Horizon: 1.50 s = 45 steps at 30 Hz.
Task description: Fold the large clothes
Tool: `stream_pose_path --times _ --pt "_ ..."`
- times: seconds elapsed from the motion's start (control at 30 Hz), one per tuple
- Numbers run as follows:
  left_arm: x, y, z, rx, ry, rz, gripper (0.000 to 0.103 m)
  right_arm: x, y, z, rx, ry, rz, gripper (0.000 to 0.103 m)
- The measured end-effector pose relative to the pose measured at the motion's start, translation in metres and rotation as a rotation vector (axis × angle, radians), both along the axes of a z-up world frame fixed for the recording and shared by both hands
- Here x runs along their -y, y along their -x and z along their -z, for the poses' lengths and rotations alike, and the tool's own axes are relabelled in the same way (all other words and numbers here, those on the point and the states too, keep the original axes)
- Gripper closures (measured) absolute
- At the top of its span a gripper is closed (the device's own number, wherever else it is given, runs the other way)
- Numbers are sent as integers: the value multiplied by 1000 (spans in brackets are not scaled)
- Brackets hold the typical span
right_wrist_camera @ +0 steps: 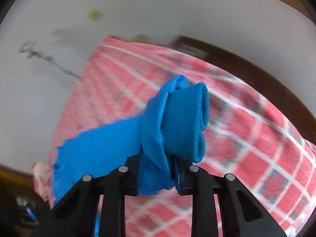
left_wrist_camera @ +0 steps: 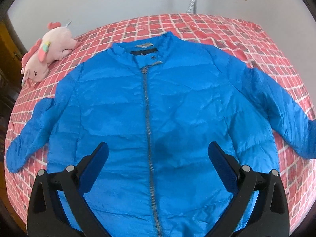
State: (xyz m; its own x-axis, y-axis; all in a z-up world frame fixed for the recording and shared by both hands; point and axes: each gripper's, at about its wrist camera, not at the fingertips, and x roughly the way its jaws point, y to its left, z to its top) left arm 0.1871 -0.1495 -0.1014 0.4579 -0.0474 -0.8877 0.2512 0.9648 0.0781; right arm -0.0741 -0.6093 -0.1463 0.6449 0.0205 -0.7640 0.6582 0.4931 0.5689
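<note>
One view shows the right gripper clamping cuff.

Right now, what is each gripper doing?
Left gripper: open, empty, above the blue jacket.
Right gripper: shut on the jacket's sleeve cuff.

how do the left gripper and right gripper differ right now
The left gripper has its fingers spread wide with nothing between them; the right gripper is shut on the jacket's sleeve cuff.
The left one hangs over the zipped front of the blue jacket; the right one has the sleeve lifted off the red checked bedspread.
Both are black and point downward.
</note>
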Motion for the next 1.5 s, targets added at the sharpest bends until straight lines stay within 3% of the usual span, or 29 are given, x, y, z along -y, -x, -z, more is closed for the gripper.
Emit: stream_pose_path --times 0.2,0.33,0.53,0.73,0.9,1.1,1.2,1.37,1.4,1.43,1.5 --pt "-30 -12 -14 8 17 -41 3 -79 -92 -60 113 89 -279 79" --pt "-53 -18 -17 9 20 -70 3 -154 -162 -71 107 147 -476 80" --pt "-90 -24 -17 9 39 -108 3 -240 -220 -49 54 166 -670 85" --pt "-105 -27 -14 -14 70 -102 3 -297 -246 -12 -7 89 -801 85" --pt "-82 -30 -16 -39 144 -24 3 -267 -212 -21 -22 154 -715 81" --pt "12 -35 -6 -119 242 173 3 -204 -153 -13 -151 259 -547 72" --pt "55 -38 9 -185 292 223 3 -173 -125 -4 -175 243 -475 69" --pt "108 -49 48 -307 327 227 4 -145 -101 9 -200 228 -410 69" --pt "115 -49 57 -332 318 224 7 -142 -98 11 -200 221 -404 69" --pt "118 -50 63 -352 314 217 23 -138 -96 12 -200 214 -399 69" --pt "122 -50 70 -349 307 185 31 -131 -93 15 -204 215 -388 69"
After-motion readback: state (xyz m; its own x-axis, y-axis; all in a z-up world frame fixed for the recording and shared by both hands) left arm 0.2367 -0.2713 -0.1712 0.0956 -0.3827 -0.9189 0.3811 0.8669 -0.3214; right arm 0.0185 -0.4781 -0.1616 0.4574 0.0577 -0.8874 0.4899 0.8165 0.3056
